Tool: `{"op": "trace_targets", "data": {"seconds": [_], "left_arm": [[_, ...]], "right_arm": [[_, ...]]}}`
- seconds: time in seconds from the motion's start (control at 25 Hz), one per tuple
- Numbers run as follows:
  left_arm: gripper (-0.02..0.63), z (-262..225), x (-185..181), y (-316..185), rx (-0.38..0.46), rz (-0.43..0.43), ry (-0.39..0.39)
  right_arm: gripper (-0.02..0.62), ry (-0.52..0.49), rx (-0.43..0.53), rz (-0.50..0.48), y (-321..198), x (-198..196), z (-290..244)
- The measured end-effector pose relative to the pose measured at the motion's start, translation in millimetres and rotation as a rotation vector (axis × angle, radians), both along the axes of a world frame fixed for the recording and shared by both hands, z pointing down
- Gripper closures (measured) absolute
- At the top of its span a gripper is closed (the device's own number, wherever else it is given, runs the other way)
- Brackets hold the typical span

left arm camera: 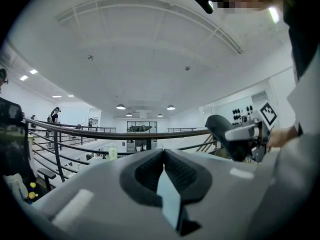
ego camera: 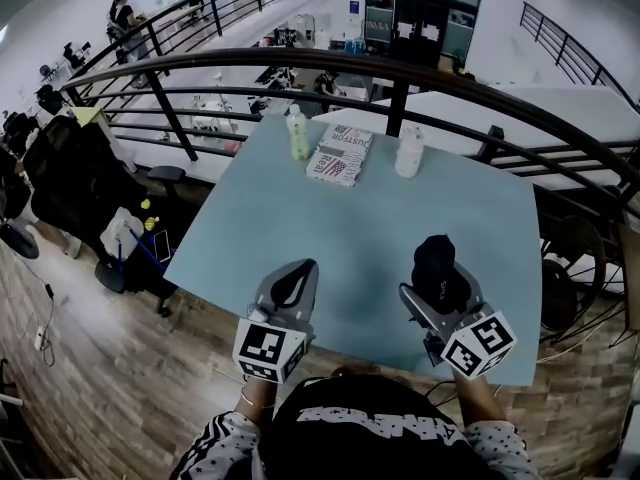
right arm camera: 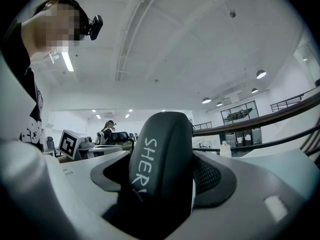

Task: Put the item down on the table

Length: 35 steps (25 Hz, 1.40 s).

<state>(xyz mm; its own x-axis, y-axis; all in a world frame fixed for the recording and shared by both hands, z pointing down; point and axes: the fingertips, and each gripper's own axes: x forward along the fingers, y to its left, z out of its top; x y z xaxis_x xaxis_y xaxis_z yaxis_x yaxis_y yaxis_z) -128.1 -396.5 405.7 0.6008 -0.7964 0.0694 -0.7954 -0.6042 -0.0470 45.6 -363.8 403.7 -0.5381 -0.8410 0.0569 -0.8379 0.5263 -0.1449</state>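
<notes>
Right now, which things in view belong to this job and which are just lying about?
In the job: black item, held in the right gripper; table.
Lying about: green bottle, white bottle, printed packets; left gripper shut, empty.

I am working in a big open-plan office or lab hall, up on a mezzanine. My pale blue square counter (ego camera: 380, 238) stands against a curved black metal railing (ego camera: 400, 70). Past it I look down on a lower floor of white desks (ego camera: 215, 113) crowded with equipment. Black office chairs (ego camera: 60, 163) stand on the wood-plank floor (ego camera: 100, 368) beside me. A person (ego camera: 122, 13) stands at the far balcony. The high white ceiling (left arm camera: 150, 44) carries round lamps (left arm camera: 120, 106), and dark glass-fronted rooms (ego camera: 420, 13) close the far end.
</notes>
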Motion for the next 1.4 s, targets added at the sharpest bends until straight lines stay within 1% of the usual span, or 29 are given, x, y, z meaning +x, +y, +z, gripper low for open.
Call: {"op": "trace_targets", "data": {"seconds": [0.4,0.68,0.8,1.16,1.28,1.4], "left_arm": [[0.606,19,-5,-6,-0.042,0.01,-0.001],[0.606,25,-18,-17,-0.061,-0.026,0.0],[0.606,18,-21,-23,-0.034,-0.042,0.003],[0.606,24,-37,-34,-0.065,-0.062,-0.004],[0.606,26,-45,-41,-0.068,-0.081,0.008],[0.606,29,-49,-43,-0.09,-0.083,0.001]], "right_arm": [[0.219,0.028,-0.069,0.03,-16,0,30],[0.219,0.046,-0.114,0.044,-36,5,54],[0.219,0.057,-0.137,0.059,-44,10,65],[0.219,0.086,-0.255,0.083,-70,12,114],[0.219,0.103,-0.296,0.086,-75,11,129],[0.219,0.12,-0.327,0.083,-79,9,139]]}}
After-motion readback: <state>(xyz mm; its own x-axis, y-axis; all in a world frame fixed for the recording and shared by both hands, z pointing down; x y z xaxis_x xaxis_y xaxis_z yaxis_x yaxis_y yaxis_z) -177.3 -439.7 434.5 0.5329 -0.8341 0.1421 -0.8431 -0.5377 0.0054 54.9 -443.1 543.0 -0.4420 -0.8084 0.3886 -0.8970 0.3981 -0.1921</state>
